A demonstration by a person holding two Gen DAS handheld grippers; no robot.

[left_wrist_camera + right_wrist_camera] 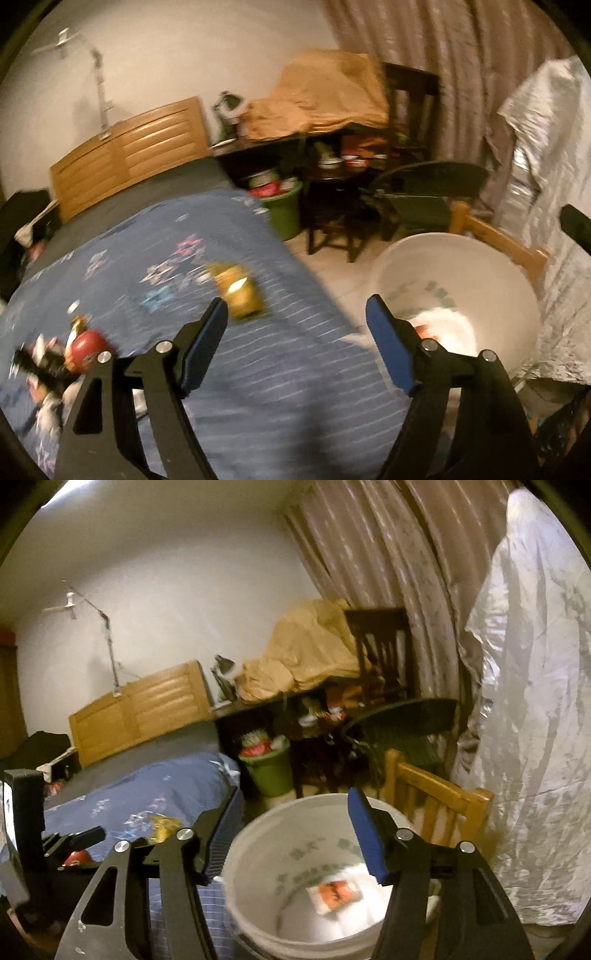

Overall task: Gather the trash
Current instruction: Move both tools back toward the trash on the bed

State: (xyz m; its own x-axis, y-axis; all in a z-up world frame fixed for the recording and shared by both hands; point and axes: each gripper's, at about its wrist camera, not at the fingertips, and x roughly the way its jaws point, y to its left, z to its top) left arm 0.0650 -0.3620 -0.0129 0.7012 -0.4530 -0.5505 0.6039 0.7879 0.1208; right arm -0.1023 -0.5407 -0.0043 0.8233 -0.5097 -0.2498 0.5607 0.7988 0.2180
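A bed (258, 369) covered by a blue patterned blanket (155, 794) occupies the left side of both views, with a wooden headboard (125, 147) against the wall. A white bucket (258, 849) stands on the floor just beside the bed edge; a small wooden chair (436, 797) stands behind it. A green bin (271, 771) filled with items sits further back, near a dark table. Inside the white bucket lies an orange-and-white wrapper (334, 891) on the bottom. On the blanket rest a yellow snack bag (240, 293) and, nearer the left edge, a red object (86, 349) among other blurred litter. The left gripper (295, 321) is above the bed edge, jaws wide apart, nothing between them. The right gripper (291, 827) is above the bucket rim, jaws likewise apart and empty.
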